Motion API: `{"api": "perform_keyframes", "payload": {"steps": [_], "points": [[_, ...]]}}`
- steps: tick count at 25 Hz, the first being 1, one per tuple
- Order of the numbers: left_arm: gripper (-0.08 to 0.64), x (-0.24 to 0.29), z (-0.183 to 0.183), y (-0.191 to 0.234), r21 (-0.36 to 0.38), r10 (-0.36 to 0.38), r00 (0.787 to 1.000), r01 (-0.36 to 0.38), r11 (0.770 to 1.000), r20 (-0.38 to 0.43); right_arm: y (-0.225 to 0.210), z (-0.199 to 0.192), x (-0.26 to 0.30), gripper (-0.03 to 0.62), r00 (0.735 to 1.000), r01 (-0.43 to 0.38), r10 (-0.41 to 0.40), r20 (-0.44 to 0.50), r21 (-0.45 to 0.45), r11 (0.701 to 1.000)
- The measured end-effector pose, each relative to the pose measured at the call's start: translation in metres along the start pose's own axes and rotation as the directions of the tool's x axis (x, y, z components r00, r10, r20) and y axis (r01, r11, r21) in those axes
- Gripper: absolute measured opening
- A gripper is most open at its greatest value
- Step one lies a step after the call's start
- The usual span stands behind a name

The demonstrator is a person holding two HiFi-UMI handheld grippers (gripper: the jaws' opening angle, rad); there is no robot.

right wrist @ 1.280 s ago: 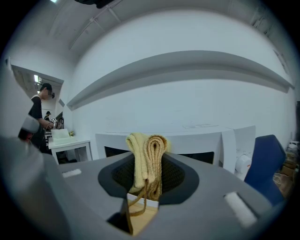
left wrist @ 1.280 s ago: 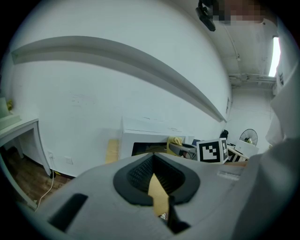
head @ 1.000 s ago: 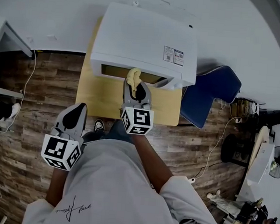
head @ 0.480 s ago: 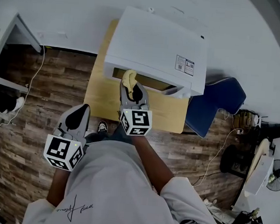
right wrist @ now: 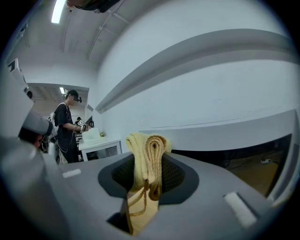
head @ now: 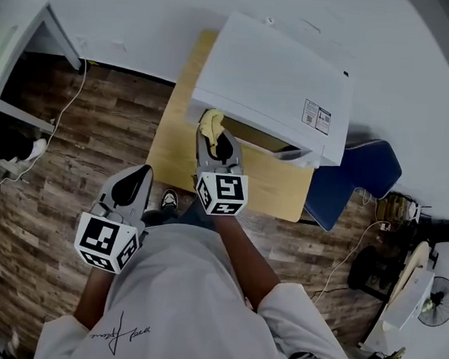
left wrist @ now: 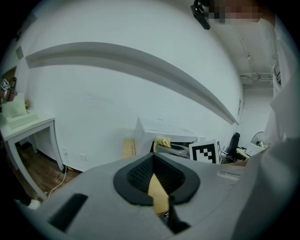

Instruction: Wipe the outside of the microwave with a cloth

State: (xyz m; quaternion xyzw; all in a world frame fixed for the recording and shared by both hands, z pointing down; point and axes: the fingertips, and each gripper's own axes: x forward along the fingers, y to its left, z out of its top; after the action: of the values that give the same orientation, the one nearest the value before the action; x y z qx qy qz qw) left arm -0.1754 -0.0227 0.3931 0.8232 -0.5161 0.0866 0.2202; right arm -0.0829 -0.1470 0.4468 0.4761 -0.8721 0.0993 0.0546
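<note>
Yellow folded cloth [head: 210, 123], clenched in the right gripper [head: 214, 138], now slid from mid-front to the front left corner of the white microwave [head: 271, 78] on the wooden table [head: 173, 144], front pass seemingly near done; left gripper [head: 140, 173] closed, empty, idle.

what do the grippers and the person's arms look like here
Both the left gripper and right gripper are matte grey tapering shells with black ribbed pads at the jaws. Each carries a white cube printed with black square markers. No cables show. The person wears a white short-sleeved shirt with small black script.
</note>
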Motion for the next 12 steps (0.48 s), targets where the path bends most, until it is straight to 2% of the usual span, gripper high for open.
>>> {"api": "perform_keyframes", "payload": {"steps": [8, 12], "points": [[-0.008, -0.016, -0.001, 0.015, -0.022, 0.051, 0.999, -0.051, 0.998, 0.01, 0.041, -0.002, 0.028, 0.121, 0.994, -0.105, 0.105, -0.021, -0.008, 0.994], [-0.008, -0.016, -0.001, 0.015, -0.025, 0.054, 0.998, -0.054, 0.998, 0.012, 0.064, 0.004, 0.027, 0.121, 0.985, -0.173, 0.173, -0.017, -0.038, 0.984]]}}
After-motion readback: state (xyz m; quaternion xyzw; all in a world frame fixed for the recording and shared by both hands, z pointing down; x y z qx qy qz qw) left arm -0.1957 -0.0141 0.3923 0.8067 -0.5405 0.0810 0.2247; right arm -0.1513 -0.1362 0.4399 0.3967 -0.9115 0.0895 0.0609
